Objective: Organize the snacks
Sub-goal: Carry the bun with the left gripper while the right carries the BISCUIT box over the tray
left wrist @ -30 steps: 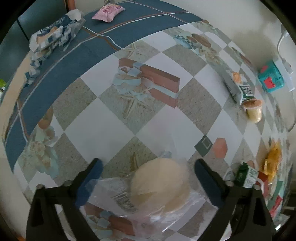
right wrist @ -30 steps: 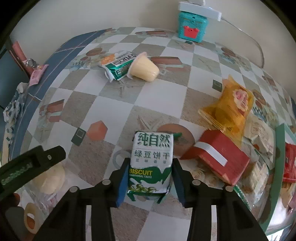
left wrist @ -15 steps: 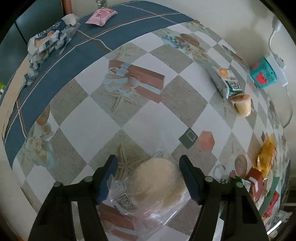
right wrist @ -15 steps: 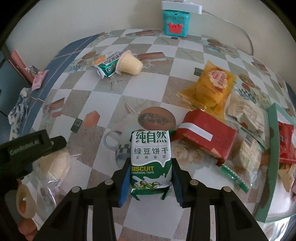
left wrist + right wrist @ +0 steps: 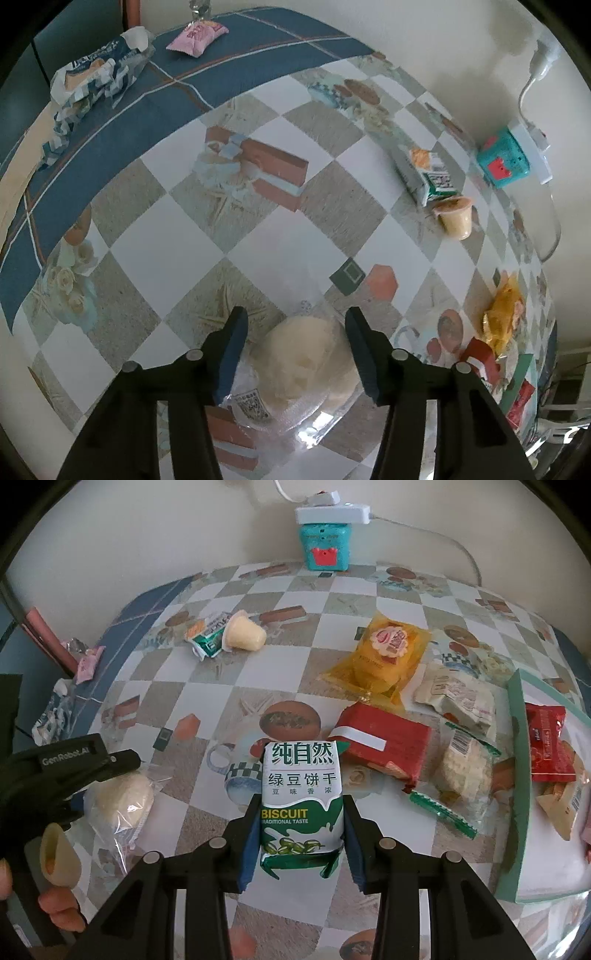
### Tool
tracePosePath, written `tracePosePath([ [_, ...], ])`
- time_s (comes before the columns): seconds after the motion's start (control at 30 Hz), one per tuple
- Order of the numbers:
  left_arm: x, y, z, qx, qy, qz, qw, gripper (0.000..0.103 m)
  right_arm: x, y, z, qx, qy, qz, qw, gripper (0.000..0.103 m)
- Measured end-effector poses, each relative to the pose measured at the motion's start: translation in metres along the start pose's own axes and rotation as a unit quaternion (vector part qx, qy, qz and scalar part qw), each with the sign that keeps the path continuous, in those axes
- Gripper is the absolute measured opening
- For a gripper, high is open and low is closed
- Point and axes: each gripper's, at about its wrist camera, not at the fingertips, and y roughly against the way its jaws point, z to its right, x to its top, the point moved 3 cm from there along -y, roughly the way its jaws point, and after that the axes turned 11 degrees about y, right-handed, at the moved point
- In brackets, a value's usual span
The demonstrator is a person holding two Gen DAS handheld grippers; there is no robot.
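Observation:
My left gripper (image 5: 295,317) is shut on a pale round bun in a clear plastic bag (image 5: 306,362), held just above the checked tablecloth; the bun also shows in the right wrist view (image 5: 118,801). My right gripper (image 5: 301,805) is shut on a green and white biscuit packet (image 5: 301,794), held upright above the table. A white tray with a green rim (image 5: 517,775) at the right holds red snack packets (image 5: 546,742).
A red packet (image 5: 384,742), a yellow packet (image 5: 384,657), a rice-cracker pack (image 5: 465,771) and a cream packet (image 5: 458,698) lie near the tray. A jelly cup (image 5: 243,635) and small green packet (image 5: 210,635) lie farther back. A teal box (image 5: 325,546) stands at the wall.
The left jaws have closed from wide open onto the bagged bun. The right gripper has carried the biscuit packet back and to the right, toward the tray side.

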Motion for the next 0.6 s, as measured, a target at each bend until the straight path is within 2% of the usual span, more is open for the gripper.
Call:
tracePosePath([
  [0.2, 0.003, 0.011, 0.002, -0.011, 0.0, 0.009, 0.9999, 0.052, 0.0, 0.01, 0.007, 0.006, -0.008, 0.013, 1.0, 0.042],
  [0.37, 0.01, 0.016, -0.003, -0.038, 0.001, 0.007, 0.9992, 0.052, 0.001, 0.024, 0.016, 0.008, -0.016, 0.028, 0.999, 0.042],
  [0.6, 0.009, 0.039, 0.006, -0.051, -0.01, 0.03, 0.9982, 0.052, 0.005, 0.046, 0.035, 0.005, -0.033, 0.056, 0.998, 0.042],
])
